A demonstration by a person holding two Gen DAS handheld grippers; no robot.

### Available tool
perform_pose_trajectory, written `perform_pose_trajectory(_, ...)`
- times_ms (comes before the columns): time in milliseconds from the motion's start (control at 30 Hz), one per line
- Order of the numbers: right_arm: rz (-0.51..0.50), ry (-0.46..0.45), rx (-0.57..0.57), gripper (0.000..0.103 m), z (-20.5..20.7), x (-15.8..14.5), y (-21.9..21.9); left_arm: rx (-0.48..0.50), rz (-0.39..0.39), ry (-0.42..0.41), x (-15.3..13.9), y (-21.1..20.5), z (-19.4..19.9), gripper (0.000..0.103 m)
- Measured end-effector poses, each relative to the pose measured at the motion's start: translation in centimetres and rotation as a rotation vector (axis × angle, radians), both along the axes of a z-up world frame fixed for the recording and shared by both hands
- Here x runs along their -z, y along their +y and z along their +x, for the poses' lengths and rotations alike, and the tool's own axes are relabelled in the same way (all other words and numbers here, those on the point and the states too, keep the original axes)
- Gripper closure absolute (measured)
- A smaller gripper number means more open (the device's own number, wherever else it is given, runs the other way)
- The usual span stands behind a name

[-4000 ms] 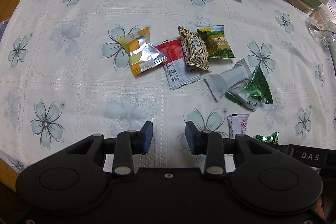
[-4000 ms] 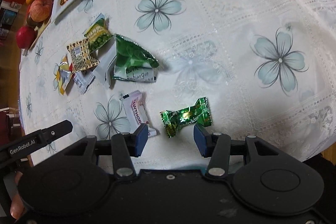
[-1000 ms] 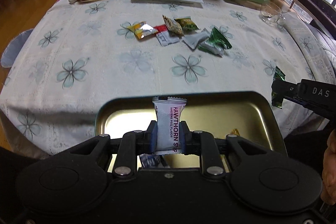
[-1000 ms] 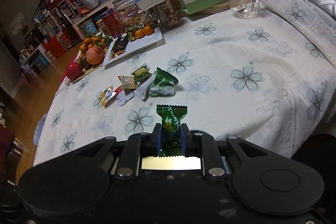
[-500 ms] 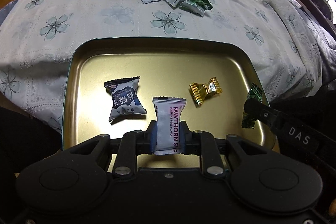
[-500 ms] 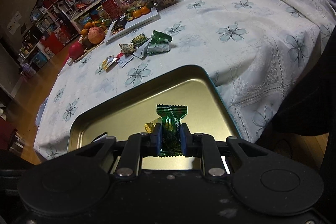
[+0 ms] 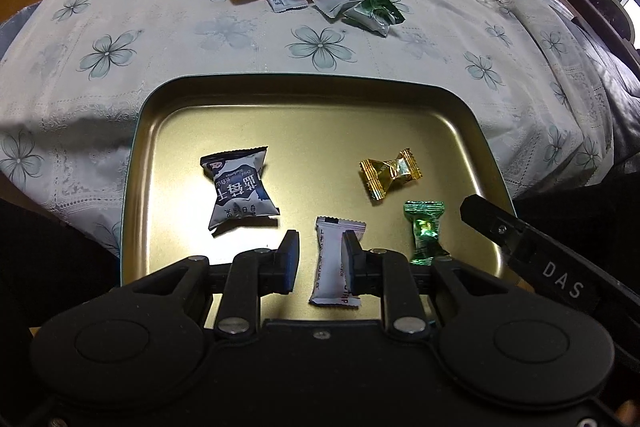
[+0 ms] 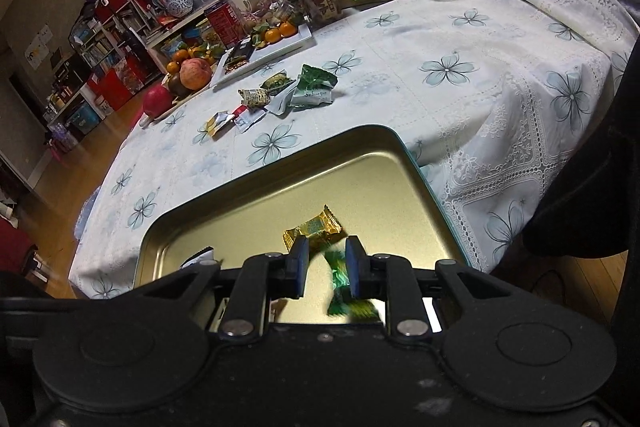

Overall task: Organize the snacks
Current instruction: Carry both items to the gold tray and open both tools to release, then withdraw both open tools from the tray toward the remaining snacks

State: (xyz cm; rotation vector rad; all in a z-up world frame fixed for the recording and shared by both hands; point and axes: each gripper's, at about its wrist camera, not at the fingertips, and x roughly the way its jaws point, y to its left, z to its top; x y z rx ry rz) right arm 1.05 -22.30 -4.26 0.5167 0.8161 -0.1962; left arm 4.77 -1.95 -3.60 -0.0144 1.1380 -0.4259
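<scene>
Left gripper (image 7: 318,255) parted over gold tray (image 7: 304,115), white snack bar (image 7: 335,263) loose against 1 pad. Right gripper (image 8: 324,263) just opening, green candy (image 8: 346,291) slipping free, blurred.

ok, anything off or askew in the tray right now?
Nothing damaged or spilled. The white bar stands on end against one pad of the left gripper, whose jaws are open. The green candy is blurred between the right gripper's open jaws, likely mid-drop. The blue pack and gold candy lie flat in the tray.
</scene>
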Motion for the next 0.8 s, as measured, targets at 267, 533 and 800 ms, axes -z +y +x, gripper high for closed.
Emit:
perform_pose_trajectory(267,-0.037,0.005,-0.020,0.075,0.2,0.1,0.5,-0.016,0.047,-0.008,0.4,-0.3,0.1,0.072)
perform_pose_trajectory(533,-0.053,0.022,-0.026,0.070,0.5,0.2,0.6,-0.050,0.089,-0.036,0.3,-0.1,0.0,0.068)
perform_pose_trajectory(800,-0.037,0.058,-0.063,0.068,1.4,-0.3,0.5,-0.119,0.151,-0.085,-0.1,0.4,0.4,0.067)
